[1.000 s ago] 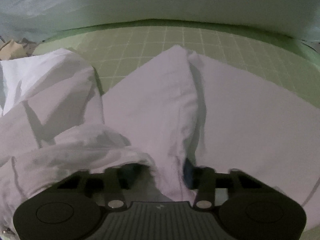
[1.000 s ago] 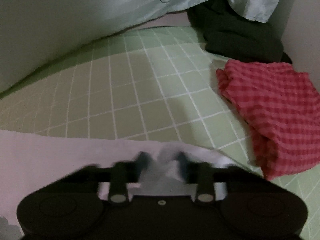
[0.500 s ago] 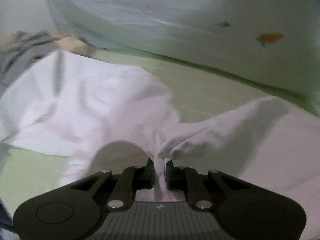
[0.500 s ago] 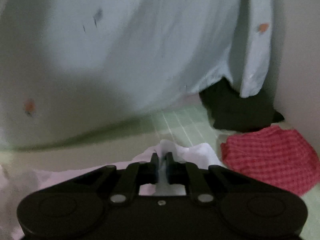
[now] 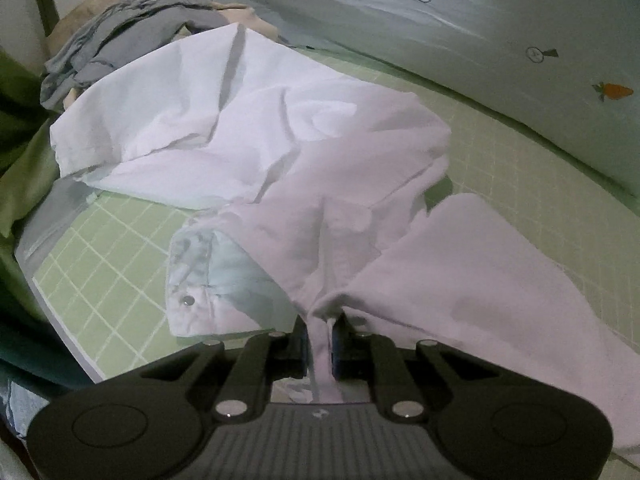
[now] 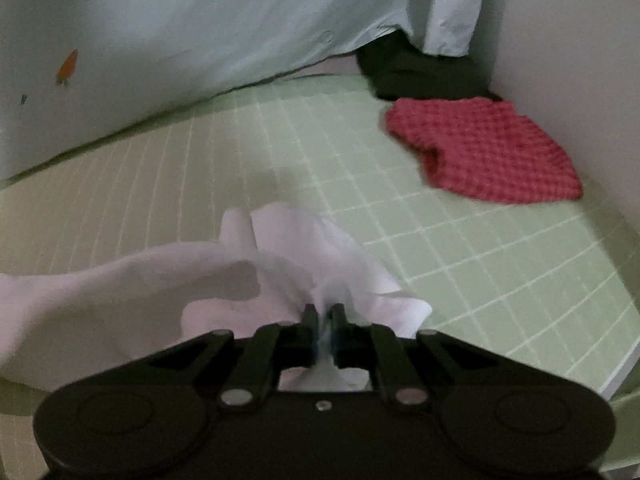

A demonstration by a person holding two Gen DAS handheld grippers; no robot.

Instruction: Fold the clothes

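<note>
A white shirt (image 5: 256, 128) lies crumpled on the green grid mat (image 5: 96, 264), one part spread to the far left, a cuff with a snap button near the front. My left gripper (image 5: 320, 334) is shut on a pinched fold of the white shirt. In the right wrist view the white shirt (image 6: 132, 292) bunches around my right gripper (image 6: 324, 322), which is shut on its edge, a little above the mat (image 6: 460, 248).
A grey and beige clothes pile (image 5: 120, 28) lies at the far left. A red checked garment (image 6: 484, 148) and a dark garment (image 6: 420, 72) lie at the far right by a wall. A pale blue sheet (image 6: 220, 20) hangs behind the mat.
Both grippers closed on the white shirt and lifted it. The left view has swung left and down over the shirt; the right gripper has come down nearer the mat.
</note>
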